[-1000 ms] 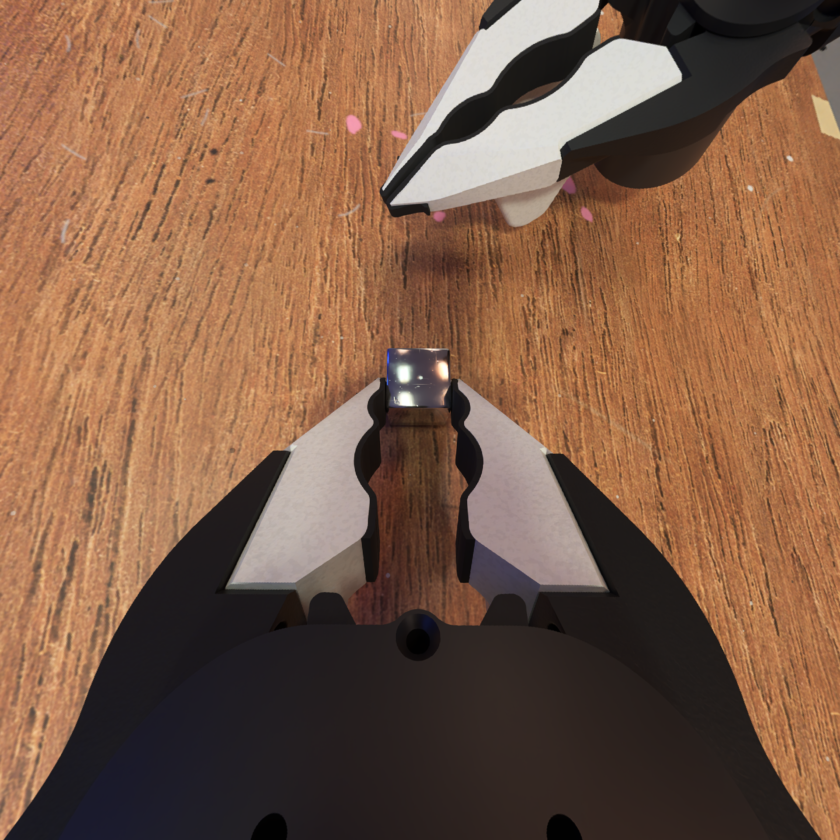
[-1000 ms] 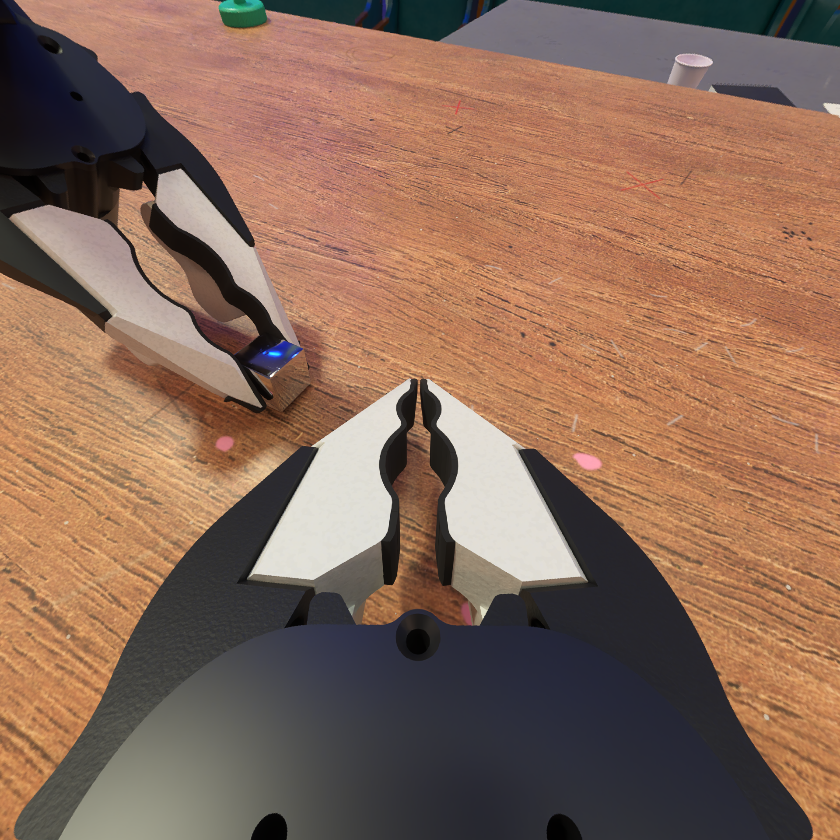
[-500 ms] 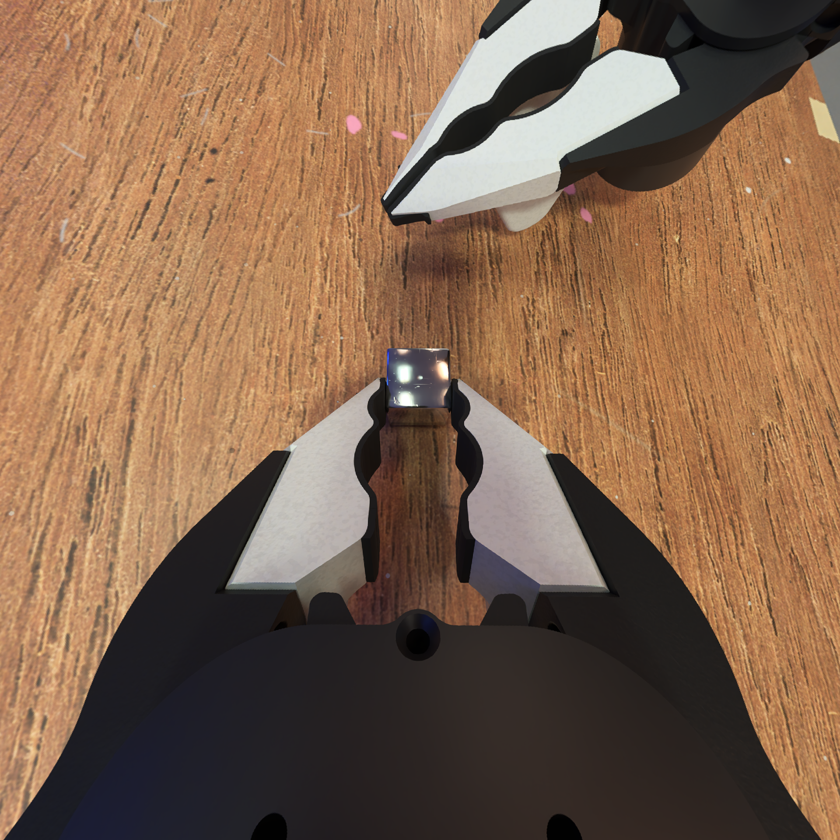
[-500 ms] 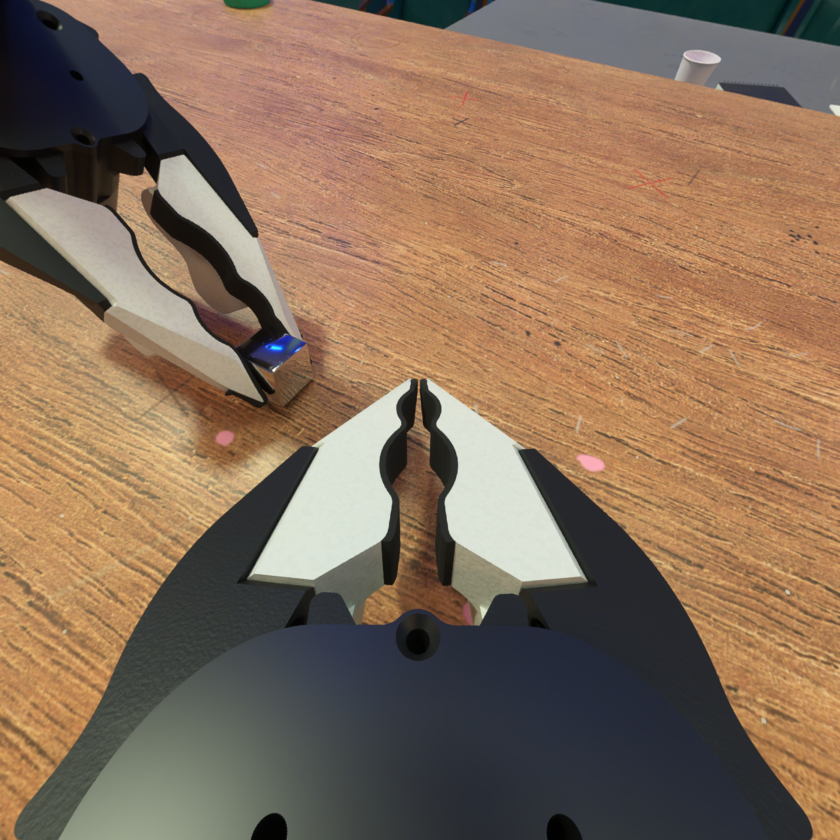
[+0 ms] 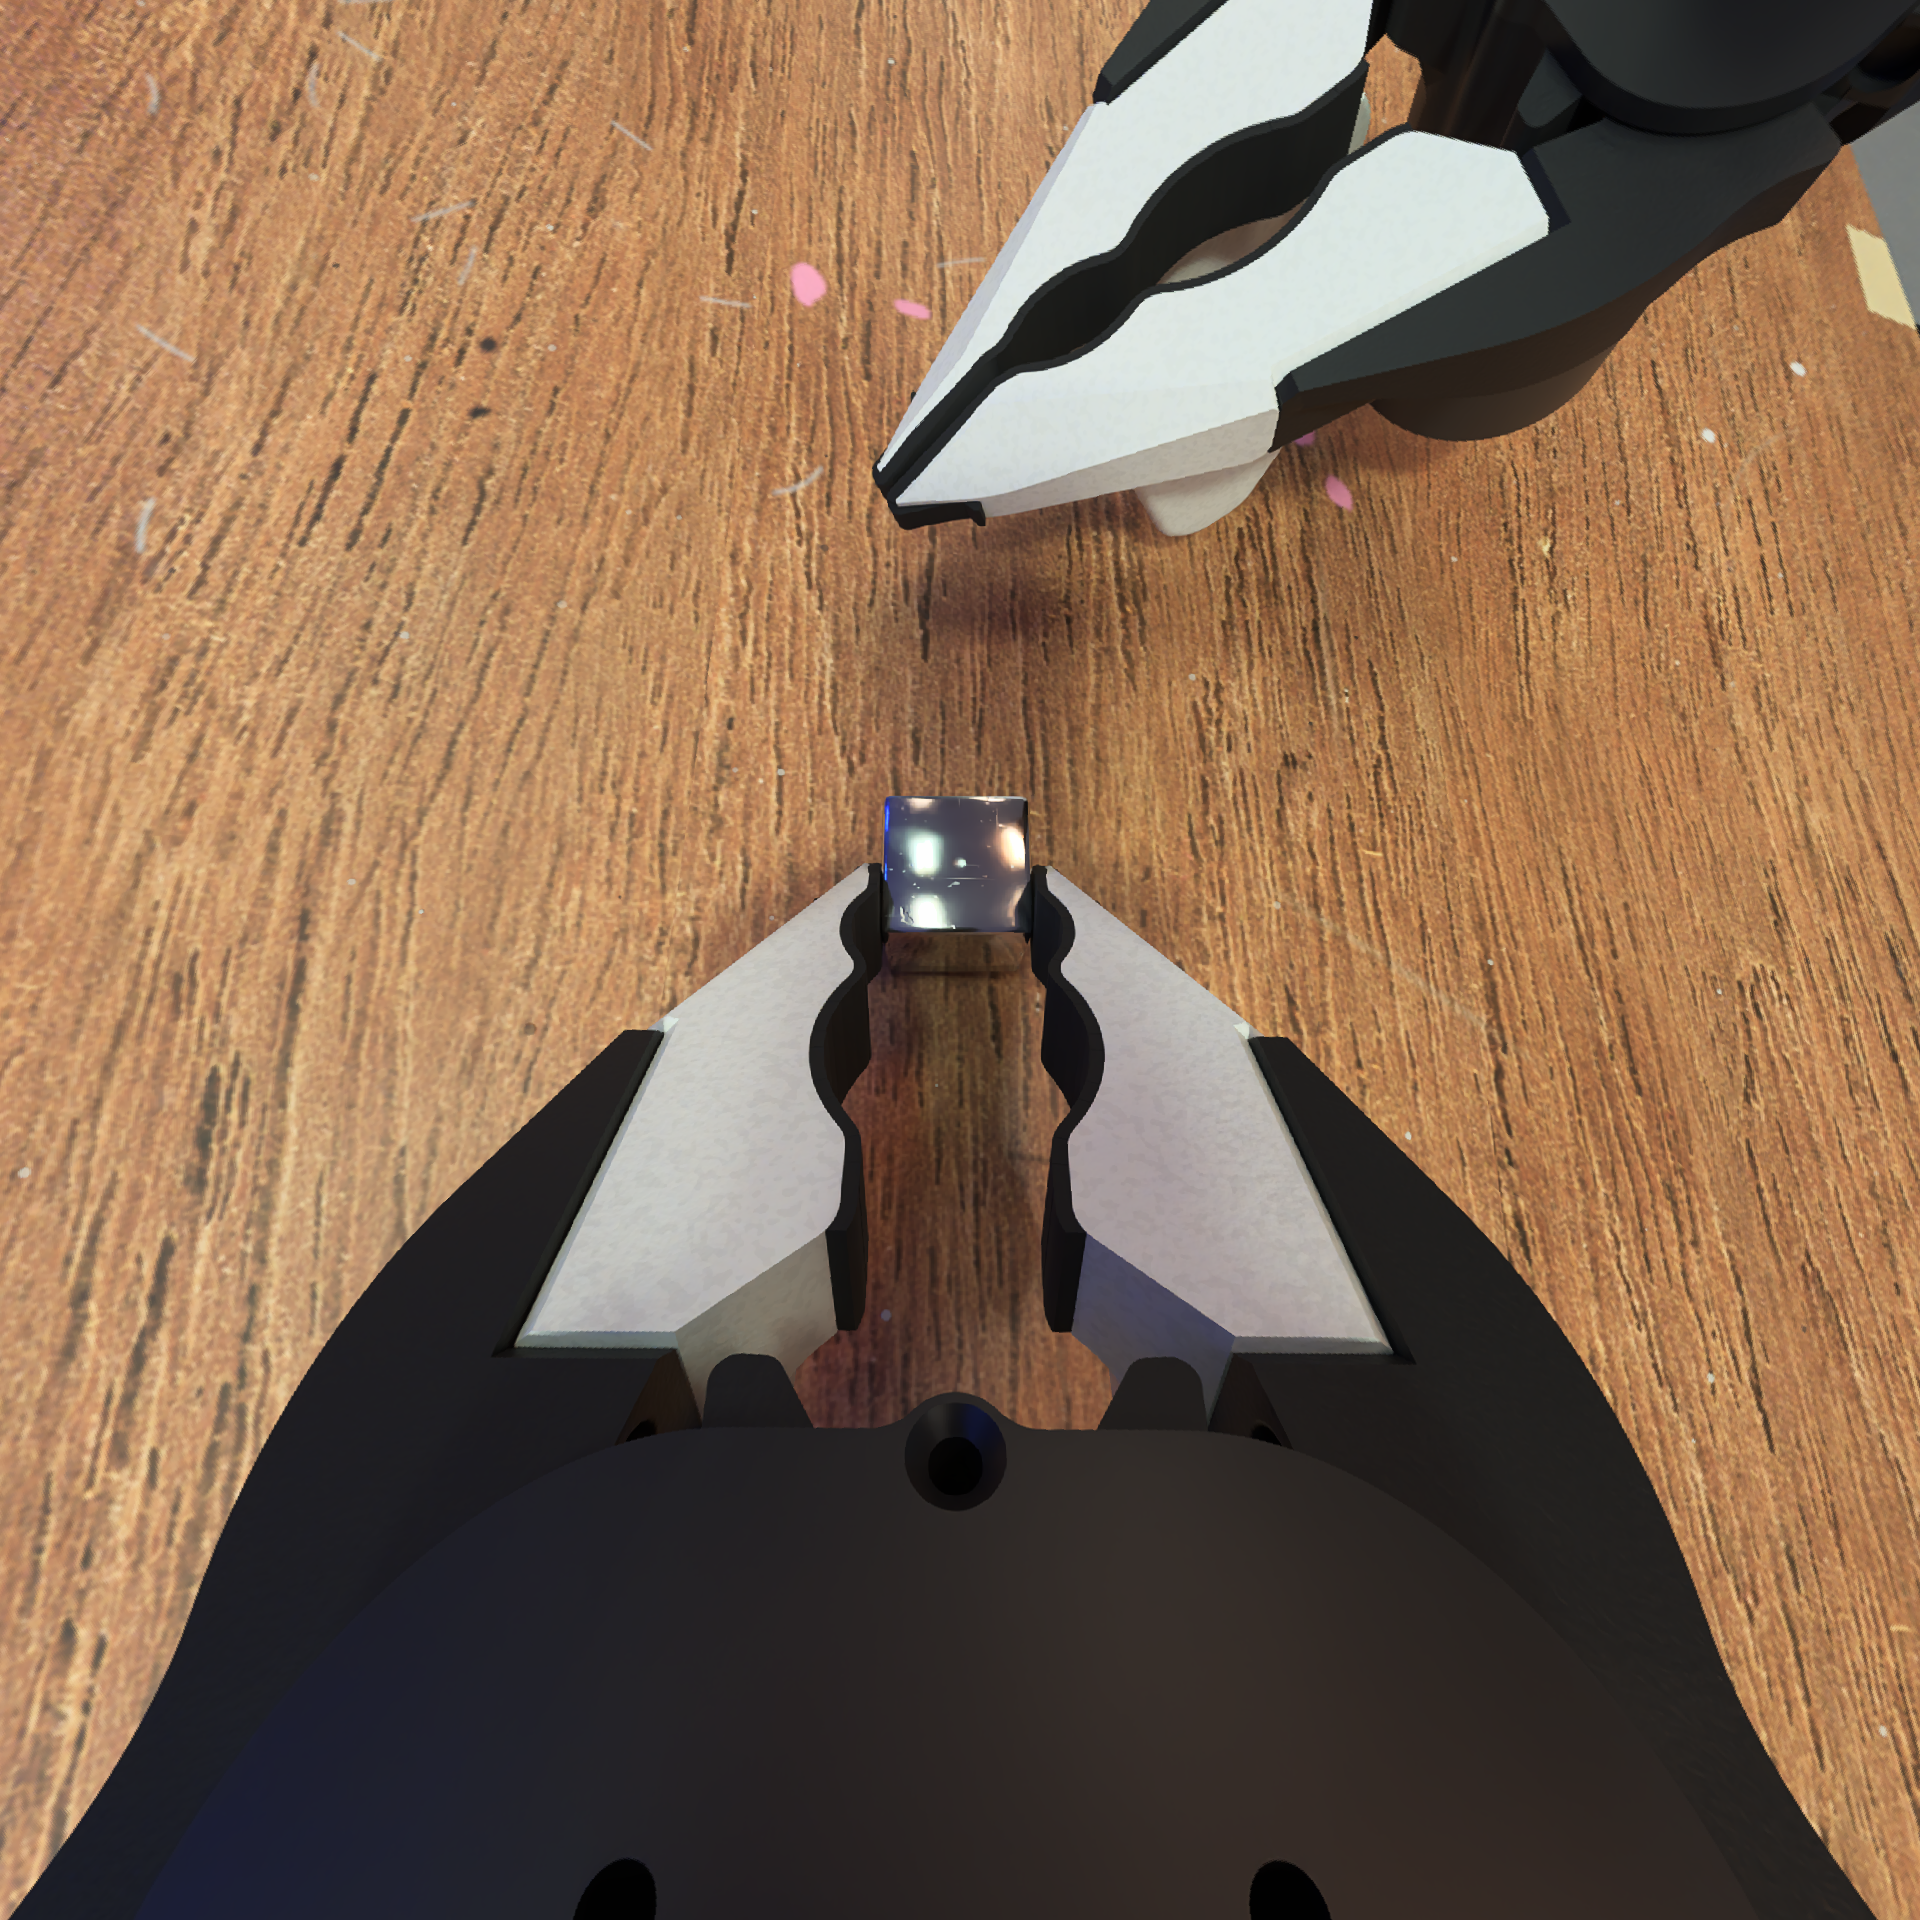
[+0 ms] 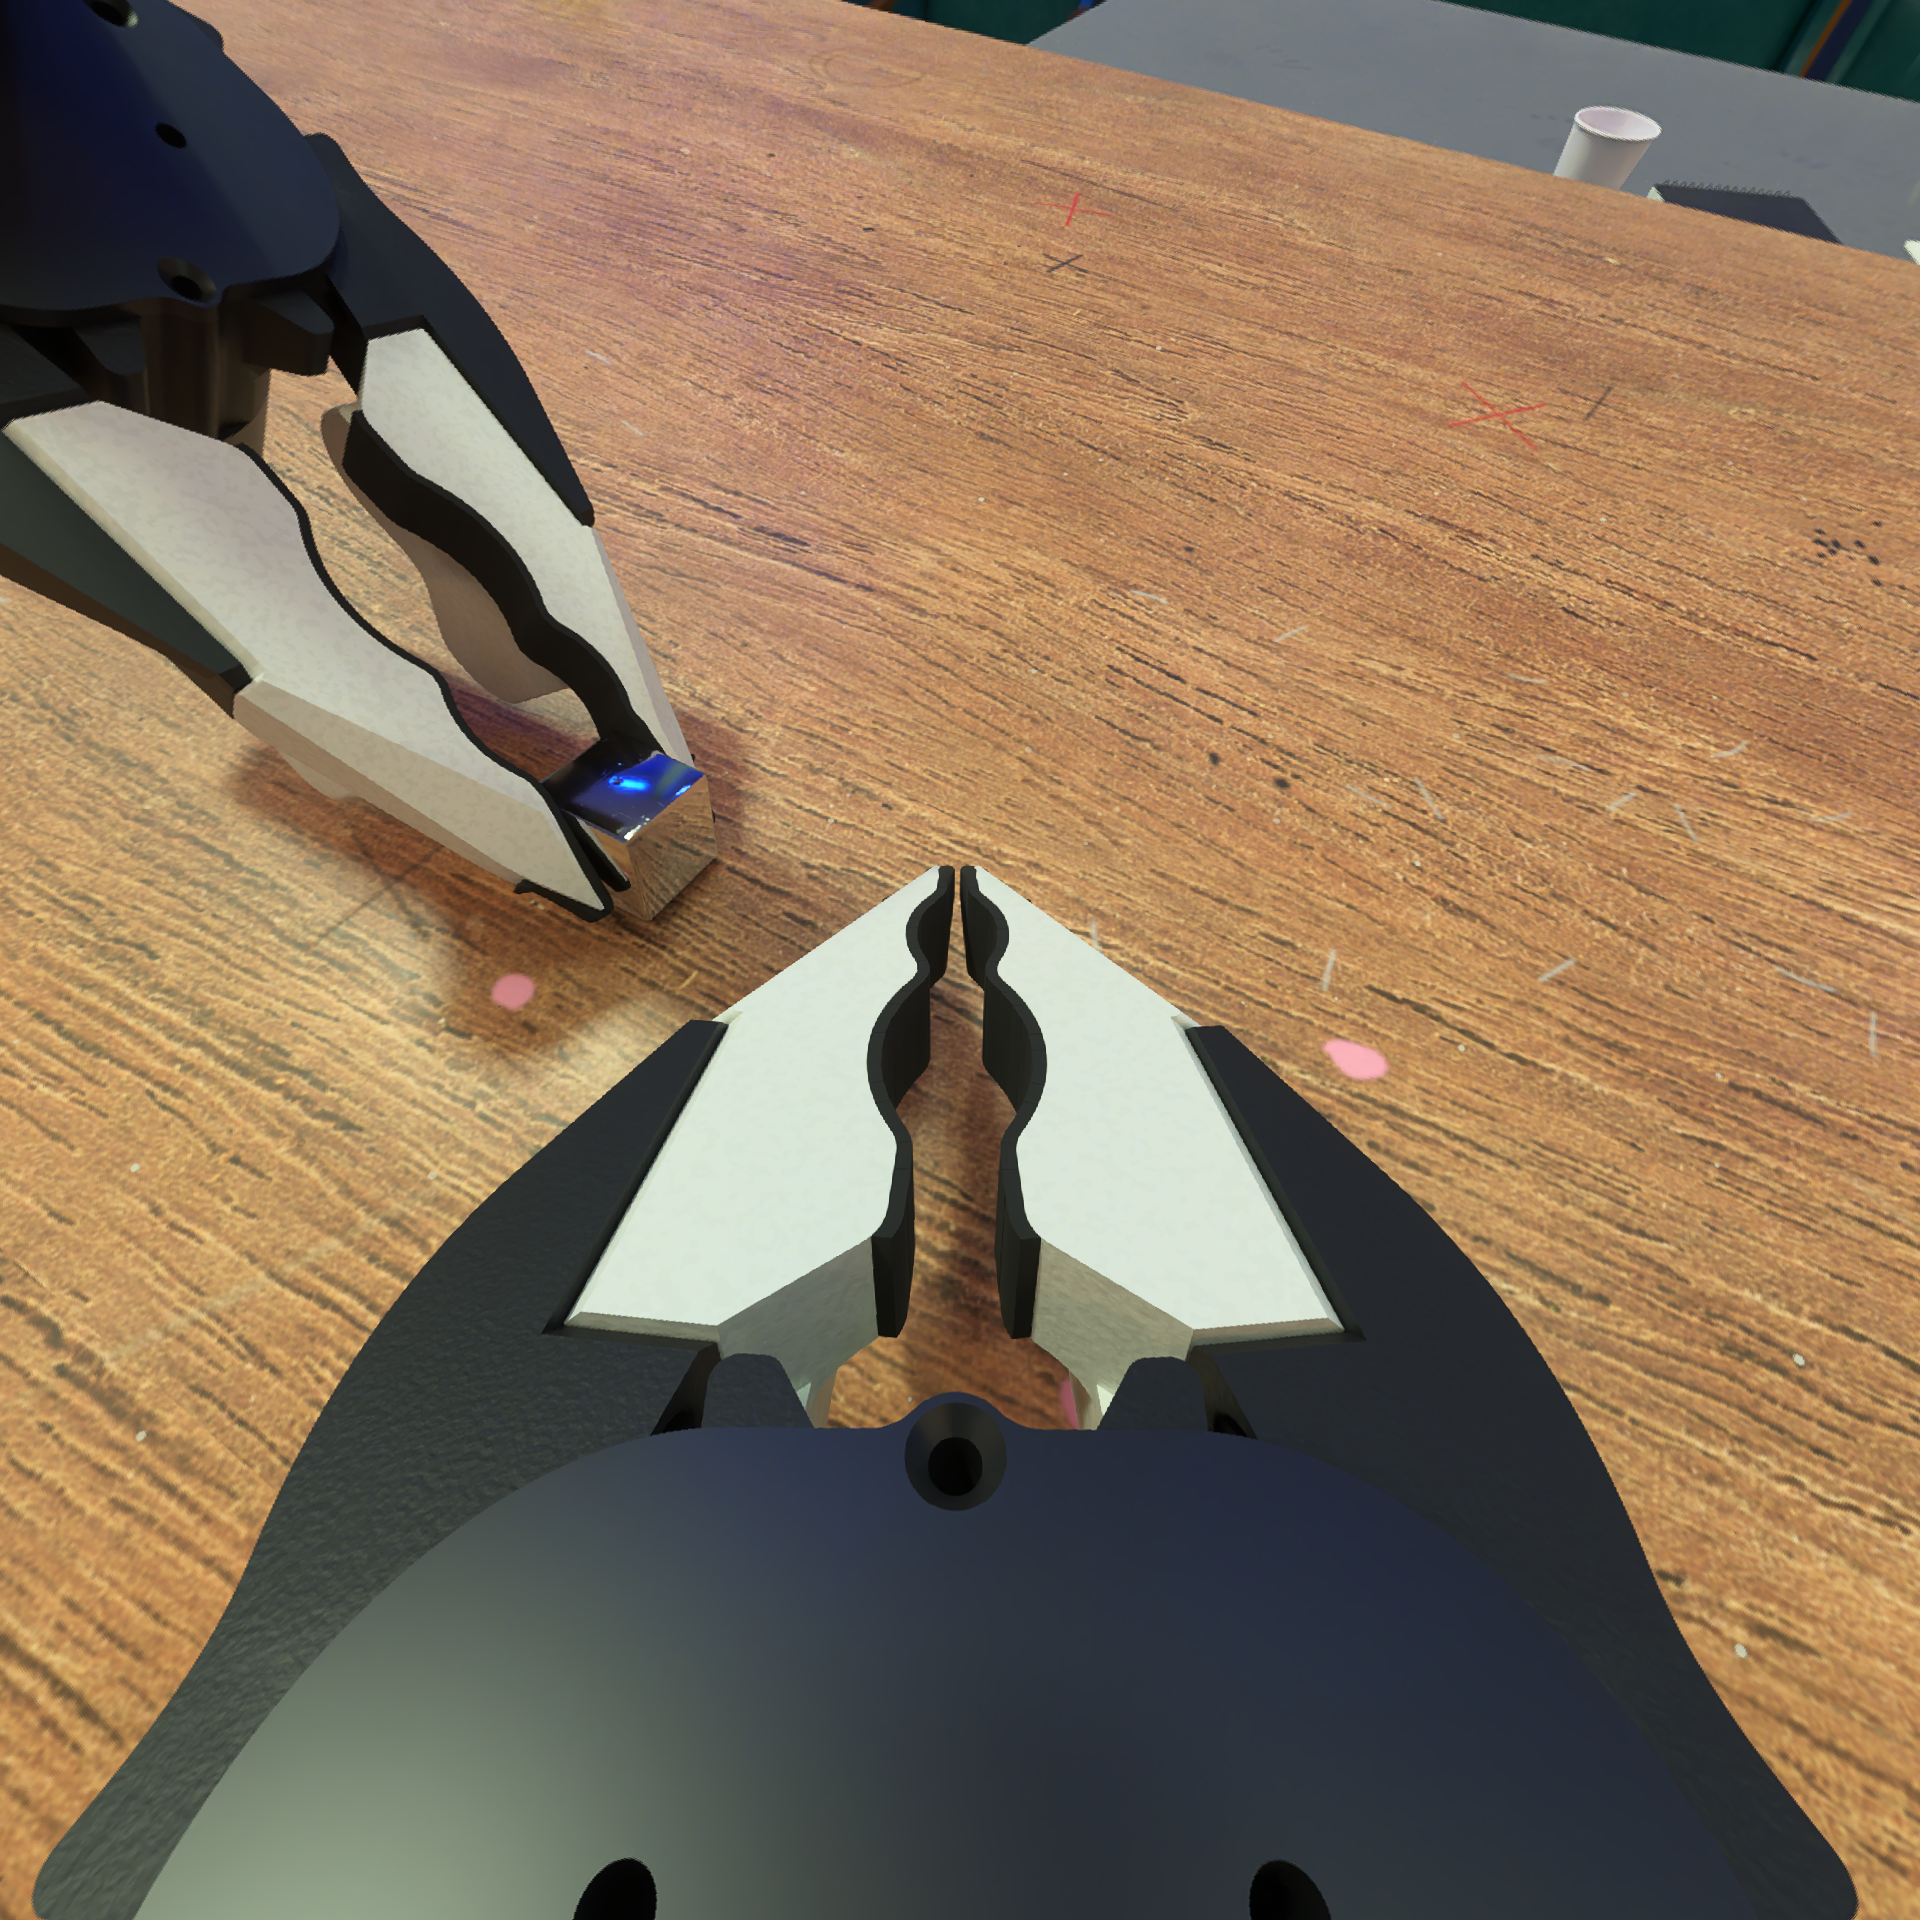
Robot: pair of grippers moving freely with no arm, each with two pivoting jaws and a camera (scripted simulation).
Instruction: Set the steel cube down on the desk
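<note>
The small shiny steel cube is pinched between the fingertips of my left gripper, which is shut on it. In the right wrist view the cube sits low at the wooden desk; its bottom edge looks to be touching the wood. The left gripper reaches in there from the upper left. My right gripper is shut and empty. It hovers just right of the cube, apart from it. In the left wrist view the right gripper points in from the upper right.
A white paper cup and a dark flat object stand on a grey surface beyond the desk's far edge. Pink specks and red cross marks dot the wood.
The left gripper and cube have stayed put. The right gripper has drifted slightly, so its tip sits a little lower in the left wrist view.
</note>
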